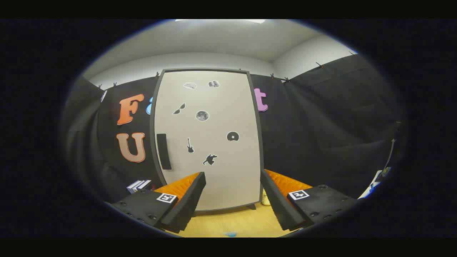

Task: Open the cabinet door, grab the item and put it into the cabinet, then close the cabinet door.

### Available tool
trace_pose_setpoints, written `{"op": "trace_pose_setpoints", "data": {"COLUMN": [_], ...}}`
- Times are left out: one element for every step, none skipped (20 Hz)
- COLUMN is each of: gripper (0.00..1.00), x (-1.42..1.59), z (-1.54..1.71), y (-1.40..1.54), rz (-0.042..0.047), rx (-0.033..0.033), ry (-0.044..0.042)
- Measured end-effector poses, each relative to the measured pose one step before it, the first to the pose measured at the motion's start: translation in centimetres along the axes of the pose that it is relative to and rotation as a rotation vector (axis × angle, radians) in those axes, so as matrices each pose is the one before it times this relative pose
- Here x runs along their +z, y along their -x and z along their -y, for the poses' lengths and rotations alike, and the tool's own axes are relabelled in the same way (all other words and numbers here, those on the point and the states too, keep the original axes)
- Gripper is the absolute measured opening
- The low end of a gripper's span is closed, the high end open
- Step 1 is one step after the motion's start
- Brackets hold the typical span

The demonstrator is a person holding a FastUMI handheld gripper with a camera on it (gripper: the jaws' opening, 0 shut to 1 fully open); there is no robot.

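The cabinet [209, 139] stands shut on the wooden table [228, 223], so the opening step is in hand. Its dark handle [164, 151] sits at the door's left edge. The gripper [232, 185] hovers before the door, jaws apart, empty. A small pale item [265, 200] peeks beside the cabinet's lower right corner. Next, the fingers likely must reach the handle.

— What's ahead of the gripper [232, 185]?
— A cabinet [209, 139], standing upright on the wooden table [235, 223], door [214, 107] closed.
— And the fingers?
— Spread wide, nothing between them.
— The handle [164, 151]?
— A dark vertical bar near the door's left edge (beyond the left finger).
— Anything else?
— Small stickers [202, 115] dot the door. A pale object [265, 198] sits at the cabinet's lower right corner; I cannot tell what.
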State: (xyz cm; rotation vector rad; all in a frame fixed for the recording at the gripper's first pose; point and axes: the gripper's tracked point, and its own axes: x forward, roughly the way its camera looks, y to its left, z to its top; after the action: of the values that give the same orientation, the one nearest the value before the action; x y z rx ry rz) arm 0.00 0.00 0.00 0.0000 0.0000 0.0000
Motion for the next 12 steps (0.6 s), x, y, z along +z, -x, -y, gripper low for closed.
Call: {"op": "trace_pose_setpoints", "data": {"gripper": [0.98, 0.98, 0.98, 0.98, 0.98, 0.98, 0.98, 0.98, 0.98, 0.98, 0.98, 0.98], "x": [-0.058, -0.068, 0.016, -0.038, -0.078, 0.015, -0.025, -0.057, -0.067, -0.095, -0.037, 0.02], "z": [-0.122, -0.059, -0.052, -0.007, 0.024, -0.051, -0.036, -0.047, -0.071, -0.04, -0.094, -0.013], "y": [0.01, -0.072, -0.048, 0.072, -0.055, -0.151, -0.067, -0.029, -0.067, -0.052, -0.052, -0.001], "rz": [0.0001, -0.00118, -0.00064, -0.00117, -0.00098, -0.00027, -0.00029, -0.00103, -0.00178, -0.00228, -0.00158, -0.00068], "rx": [-0.00038, 0.00035, -0.00019, -0.00112, -0.00052, -0.00038, -0.00045, -0.00067, 0.0001, 0.00119, 0.00213, 0.00063], "ry": [0.00327, 0.00148, -0.00031, -0.00123, -0.00073, 0.0, 0.00092, 0.00211, 0.002, 0.00102, 0.00032, 0.00022]}}
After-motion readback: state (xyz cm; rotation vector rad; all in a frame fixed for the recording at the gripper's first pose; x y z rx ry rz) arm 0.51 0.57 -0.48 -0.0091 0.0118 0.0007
